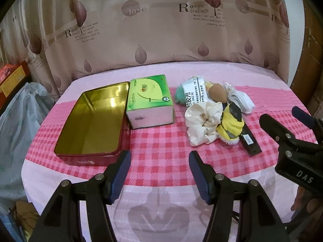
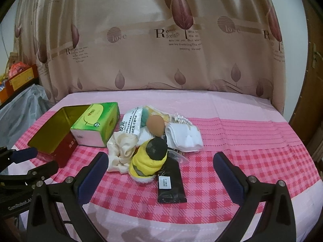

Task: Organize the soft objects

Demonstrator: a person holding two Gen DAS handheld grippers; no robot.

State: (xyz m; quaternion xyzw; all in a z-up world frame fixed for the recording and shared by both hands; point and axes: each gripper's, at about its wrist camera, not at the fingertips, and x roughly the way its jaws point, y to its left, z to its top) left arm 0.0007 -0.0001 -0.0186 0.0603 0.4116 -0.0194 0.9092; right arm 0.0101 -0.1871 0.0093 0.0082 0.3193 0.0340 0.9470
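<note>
Black-framed with dark blue pads, the left hand-held gripper [image 1: 159, 173] hangs low over the near edge of the tabletop [image 1: 161, 141], level and pointed at the bare checked cloth between the tin and the heap. Its jaws stand moderately apart and have hold of nothing. The right hand-held gripper [image 2: 161, 177] sits further right, also low and level, aimed at the heap; its jaws are spread wide and it too carries nothing. Each gripper shows at the edge of the other's view, and the two are well apart.

Containers: one red tin box [image 1: 90, 121] with a gold interior lies open on the left part of the tabletop; nothing is visible inside it. A green tissue pack [image 1: 149, 100] stands just beside its right wall, at the far end, outside the tin.

Soft objects, all outside the tin, are heaped right of the tissue pack. A cream scrunchie [image 1: 201, 123] lies at the near left, touching a yellow-and-black plush toy [image 1: 232, 125]. Behind them sit a white printed packet [image 1: 194, 91], a brown egg-shaped sponge [image 1: 217, 92], a teal fluffy item [image 1: 179, 96] and folded white socks [image 1: 242, 100]. A flat black packet [image 1: 249, 141] with a white label lies nearest the right gripper, partly under the plush toy.

A patterned beige curtain [image 1: 161, 30] hangs behind the tabletop.
</note>
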